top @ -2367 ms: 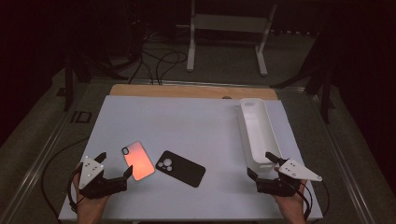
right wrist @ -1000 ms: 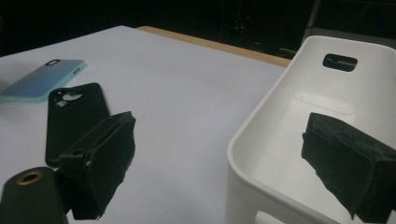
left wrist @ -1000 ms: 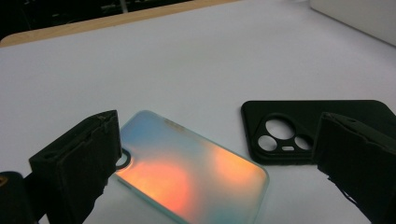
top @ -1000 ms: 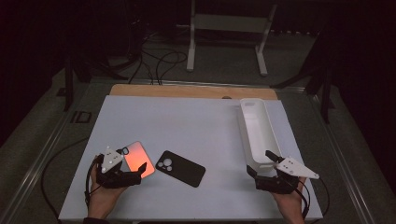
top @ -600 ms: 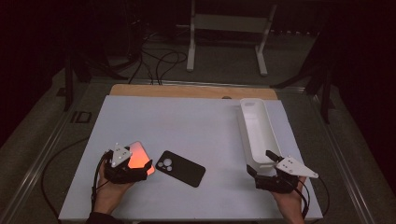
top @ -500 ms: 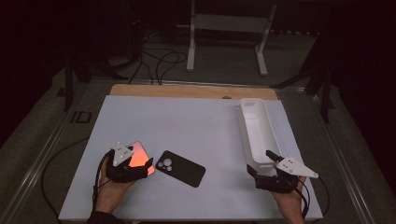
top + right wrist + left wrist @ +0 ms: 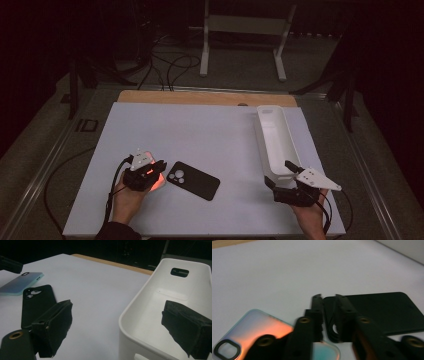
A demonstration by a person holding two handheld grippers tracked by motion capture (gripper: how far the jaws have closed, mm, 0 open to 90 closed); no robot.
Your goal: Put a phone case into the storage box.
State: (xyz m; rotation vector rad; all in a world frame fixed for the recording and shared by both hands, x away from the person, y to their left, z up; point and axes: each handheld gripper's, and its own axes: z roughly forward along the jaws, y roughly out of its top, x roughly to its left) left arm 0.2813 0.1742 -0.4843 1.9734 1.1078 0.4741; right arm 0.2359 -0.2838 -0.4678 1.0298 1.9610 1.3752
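**Left tongs drawn together over the iridescent phone case**

We find the left gripper [image 7: 150, 172] low over the near left part of the white table top [image 7: 200, 130], directly above the glossy orange-to-teal iridescent phone case [image 7: 249, 327]. In the left gripper view its two black jaws have just been closing and now stand nearly together, a narrow gap between the tips. The case lies flat under and to the left of them, its camera cut-out toward the lower left corner of that view. We cannot tell whether the pads press on the case's edge or merely rest above it.

Just beside the iridescent case lies a flat matte black phone case [image 7: 193, 180], camera holes toward the left gripper; the jaw tips reach over its near corner in the left gripper view.

The right gripper [image 7: 287, 192] sits at the near right of the table, jaws wide apart, nothing between them. One jaw stands outside the near end of the long white plastic bin [image 7: 277, 145] and the other over its interior. The part of the bin's interior we can see holds nothing.
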